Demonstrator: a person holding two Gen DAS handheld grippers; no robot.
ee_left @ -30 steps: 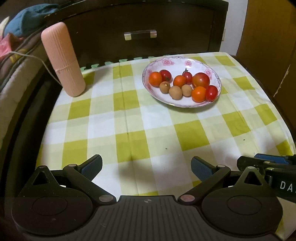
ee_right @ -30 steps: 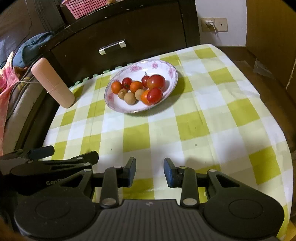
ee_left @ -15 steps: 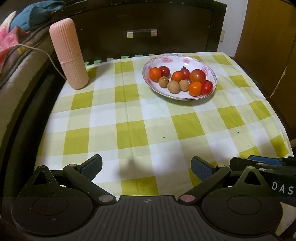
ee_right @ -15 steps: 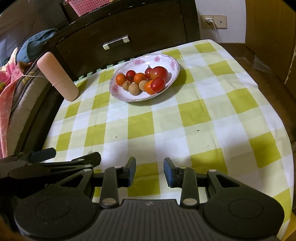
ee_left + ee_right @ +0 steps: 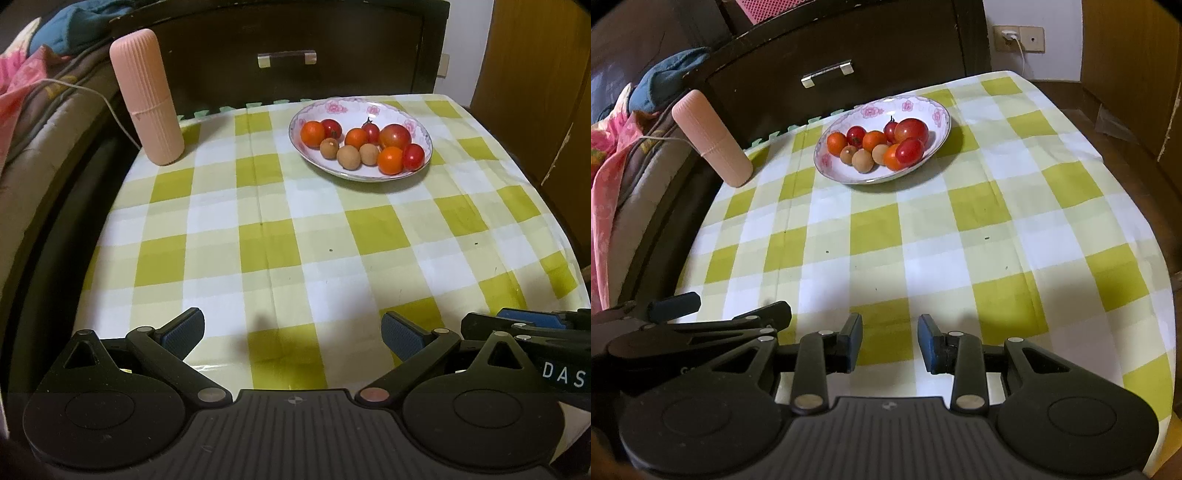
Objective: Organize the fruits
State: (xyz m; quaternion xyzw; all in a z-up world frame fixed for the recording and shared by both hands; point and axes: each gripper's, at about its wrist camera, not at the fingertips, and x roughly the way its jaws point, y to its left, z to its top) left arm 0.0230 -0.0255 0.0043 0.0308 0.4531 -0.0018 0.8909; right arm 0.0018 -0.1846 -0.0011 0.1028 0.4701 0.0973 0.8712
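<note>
The white floral-rimmed bowl [image 5: 360, 173] of tomatoes and brown fruits now sits farther from both grippers than before; left gripper [image 5: 291, 330] spread wide, right gripper [image 5: 890, 341] narrowly parted, both empty.

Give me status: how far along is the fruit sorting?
Done: nothing visible; all tomatoes and the three brown fruits sit mixed in the floral plate. In hand: nothing; left gripper wide open, right gripper open, both empty at the near edge of the checked tablecloth. Left: the whole sort; no second container is in view.
</note>
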